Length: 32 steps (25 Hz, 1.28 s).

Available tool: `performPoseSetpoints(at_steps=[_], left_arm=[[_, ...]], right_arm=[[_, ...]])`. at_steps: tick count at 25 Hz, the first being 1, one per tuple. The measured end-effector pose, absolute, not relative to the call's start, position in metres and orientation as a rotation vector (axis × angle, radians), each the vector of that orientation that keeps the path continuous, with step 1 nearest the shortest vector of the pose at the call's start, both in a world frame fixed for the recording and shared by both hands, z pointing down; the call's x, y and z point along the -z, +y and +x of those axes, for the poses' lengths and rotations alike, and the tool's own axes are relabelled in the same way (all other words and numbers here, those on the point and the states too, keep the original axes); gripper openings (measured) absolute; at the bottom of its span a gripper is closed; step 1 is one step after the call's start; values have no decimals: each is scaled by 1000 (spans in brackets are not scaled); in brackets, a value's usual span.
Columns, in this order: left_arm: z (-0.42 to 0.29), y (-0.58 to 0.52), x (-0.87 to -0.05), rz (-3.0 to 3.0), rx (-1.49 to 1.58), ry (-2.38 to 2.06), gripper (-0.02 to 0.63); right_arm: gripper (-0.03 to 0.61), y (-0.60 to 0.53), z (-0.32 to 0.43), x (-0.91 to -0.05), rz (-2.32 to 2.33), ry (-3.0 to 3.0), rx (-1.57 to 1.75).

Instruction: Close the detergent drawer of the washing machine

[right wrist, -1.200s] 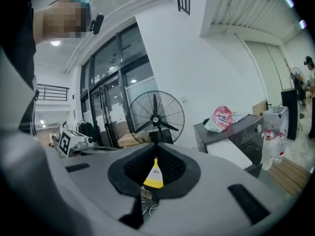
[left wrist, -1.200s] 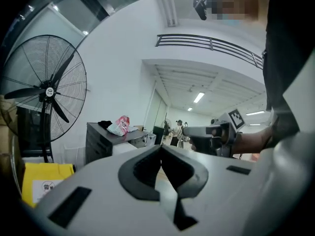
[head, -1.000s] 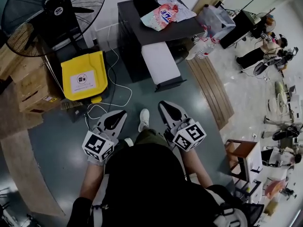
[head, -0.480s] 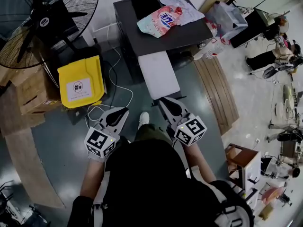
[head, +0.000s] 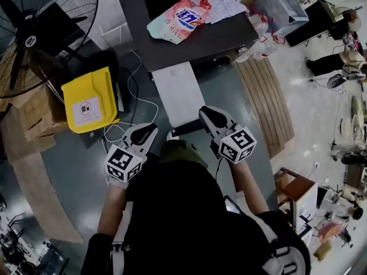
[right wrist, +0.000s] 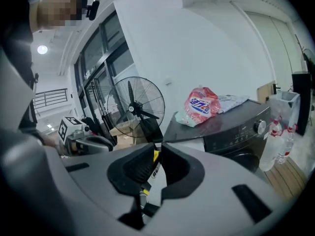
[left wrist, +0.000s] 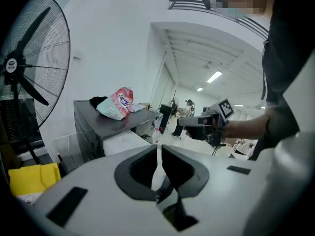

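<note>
I judge this the approach: the detergent drawer point(head: 178, 93) juts white from the washing machine point(head: 223, 39) at 12 o'clock, untouched. The left gripper point(head: 143, 134) and right gripper point(head: 211, 117) have jaws together, empty. Next I need a square push on its front. Only the right gripper view shows the dial point(right wrist: 261, 127)

The fan point(head: 34, 39) is being cut off by the head view's left and top edges, and the rear of the washing machine point(head: 195, 42) by the top edge. The machine's front is being hidden beneath its own top — only the detergent drawer point(head: 178, 90) is being shown projecting. In the left gripper view, the drawer's lower part is being covered by the left gripper point(left wrist: 158, 149). The print on the detergent bag point(head: 182, 19) is being rendered too small to read.
</note>
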<state>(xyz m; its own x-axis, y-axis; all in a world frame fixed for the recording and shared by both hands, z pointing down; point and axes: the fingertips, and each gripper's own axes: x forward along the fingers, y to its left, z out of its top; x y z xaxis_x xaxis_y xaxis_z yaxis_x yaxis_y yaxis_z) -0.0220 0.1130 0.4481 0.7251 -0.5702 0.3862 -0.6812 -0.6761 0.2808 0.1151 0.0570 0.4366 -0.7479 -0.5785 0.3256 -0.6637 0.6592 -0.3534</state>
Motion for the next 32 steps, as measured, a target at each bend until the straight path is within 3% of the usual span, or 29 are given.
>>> performPoseSetpoints(at_steps=[5, 16, 22, 32], left_arm=[[4, 106, -473, 2501, -475, -883, 40], [50, 132, -547, 2458, -716, -616, 163], [60, 147, -579, 2451, -846, -529, 183], [66, 158, -621, 2425, -958, -463, 178]], right_arm=[[71, 52, 155, -469, 1033, -2609, -726], [197, 99, 205, -555, 988, -2382, -749], [238, 114, 209, -588, 940, -2320, -685], [238, 114, 207, -619, 919, -2261, -631]])
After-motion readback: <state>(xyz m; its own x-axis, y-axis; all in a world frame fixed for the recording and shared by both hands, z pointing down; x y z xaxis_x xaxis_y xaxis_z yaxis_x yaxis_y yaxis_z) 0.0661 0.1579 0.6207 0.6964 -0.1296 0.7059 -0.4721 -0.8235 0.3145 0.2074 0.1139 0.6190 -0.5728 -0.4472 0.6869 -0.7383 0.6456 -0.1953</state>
